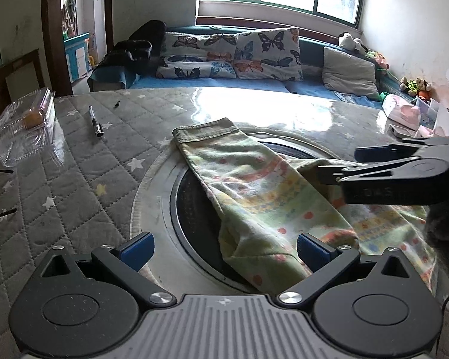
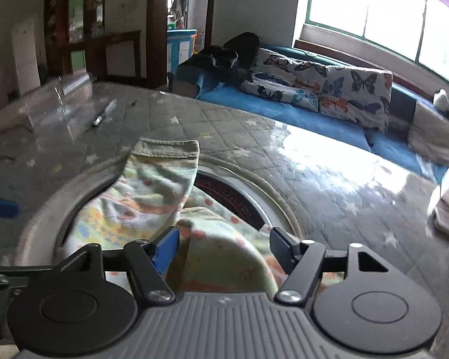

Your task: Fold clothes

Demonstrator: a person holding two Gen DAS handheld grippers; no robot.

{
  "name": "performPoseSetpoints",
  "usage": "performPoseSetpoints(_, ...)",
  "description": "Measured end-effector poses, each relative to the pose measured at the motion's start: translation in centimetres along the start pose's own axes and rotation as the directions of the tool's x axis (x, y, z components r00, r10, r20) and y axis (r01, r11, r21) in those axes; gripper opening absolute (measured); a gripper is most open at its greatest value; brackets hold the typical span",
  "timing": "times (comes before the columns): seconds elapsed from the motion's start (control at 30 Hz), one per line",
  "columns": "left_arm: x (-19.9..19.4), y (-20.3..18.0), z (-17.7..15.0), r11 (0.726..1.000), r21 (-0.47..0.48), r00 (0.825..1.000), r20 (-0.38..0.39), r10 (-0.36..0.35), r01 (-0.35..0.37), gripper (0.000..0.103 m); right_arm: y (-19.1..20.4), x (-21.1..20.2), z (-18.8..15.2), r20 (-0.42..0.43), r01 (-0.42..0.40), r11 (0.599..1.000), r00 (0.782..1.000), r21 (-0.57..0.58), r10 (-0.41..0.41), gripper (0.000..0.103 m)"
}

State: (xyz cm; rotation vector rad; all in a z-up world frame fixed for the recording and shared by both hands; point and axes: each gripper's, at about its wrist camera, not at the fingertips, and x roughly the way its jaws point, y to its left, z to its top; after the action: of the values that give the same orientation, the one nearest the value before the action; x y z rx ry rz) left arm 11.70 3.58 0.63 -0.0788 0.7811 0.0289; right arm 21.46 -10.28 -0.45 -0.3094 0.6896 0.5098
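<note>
With the patterned garment [image 1: 263,197] lying across the round table opening [image 1: 176,209], close the half-open right gripper [image 2: 223,249] squarely on the raised fold between its jaws; left gripper [image 1: 224,252] wide open, empty.

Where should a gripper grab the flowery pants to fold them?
Probably at the olive cuff of the pants. That leg lies flat and stretched out, its hem a neat thick band at the far end. Coming from above, just past the hem, one finger could slide under its edge.
</note>
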Motion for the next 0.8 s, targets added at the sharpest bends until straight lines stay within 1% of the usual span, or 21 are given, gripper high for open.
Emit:
performPoseSetpoints(0.03, 0.2, 0.0, 0.2, 1.0, -0.002, 1.0, -0.002, -0.001, 0.001, 0.103, 0.1, 0.5, 0.0, -0.006, 0.0, 1.0, 1.0, -0.012, -0.001, 0.055)
performPoseSetpoints(0.07, 0.3, -0.1, 0.3, 1.0, -0.001, 1.0, -0.002, -0.003, 0.003, 0.103, -0.1, 0.8, 0.0, -0.012, -0.003, 1.0, 1.0, -0.006, 0.003, 0.051)
performPoseSetpoints(0.13, 0.5, -0.2, 0.7, 1.0, 0.001, 1.0, 0.0, -0.007, 0.007, 0.103, -0.6, 1.1, -0.1, -0.019, -0.013, 1.0, 1.0, 0.02, 0.014, 0.033)
performPoseSetpoints(0.17, 0.6, -0.4, 0.9, 1.0, 0.005, 1.0, 0.002, -0.006, 0.006, 0.103, -0.9, 1.2, -0.2, -0.019, -0.018, 0.999, 1.0, 0.037, 0.018, 0.029)
performPoseSetpoints(0.2, 0.8, -0.7, 1.1, 1.0, 0.009, 1.0, 0.005, -0.005, 0.005, 0.103, -1.2, 1.1, -0.4, -0.018, -0.011, 0.999, 1.0, 0.049, 0.012, 0.022)
performPoseSetpoints(0.23, 1.0, -0.9, 1.4, 1.0, 0.013, 1.0, 0.008, -0.006, 0.006, 0.103, -1.6, 0.9, -0.6, -0.015, -0.004, 0.998, 1.0, 0.062, 0.005, 0.017)
performPoseSetpoints(0.33, 1.8, -1.8, 2.2, 1.0, 0.013, 1.0, 0.009, -0.017, 0.017, 0.103, -3.1, -0.2, -1.1, 0.014, 0.014, 0.993, 1.0, 0.118, -0.016, 0.008)
performPoseSetpoints(0.53, 3.9, -4.2, 4.5, 0.999, 0.037, 0.999, 0.019, -0.031, 0.03, 0.102, -6.4, -4.0, -2.3, 0.081, 0.067, 0.977, 0.993, 0.204, -0.085, 0.007)
performPoseSetpoints(0.63, 5.6, -4.9, 5.6, 0.999, 0.048, 1.0, 0.008, -0.014, 0.013, 0.1, -8.6, -6.7, -3.6, 0.108, 0.094, 0.962, 0.986, 0.256, -0.125, 0.006)
performPoseSetpoints(0.8, 8.3, -5.7, 6.9, 0.997, 0.066, 0.999, -0.018, 0.038, -0.036, 0.097, -12.0, -11.0, -6.9, 0.119, 0.178, 0.926, 0.966, 0.332, -0.229, 0.004)
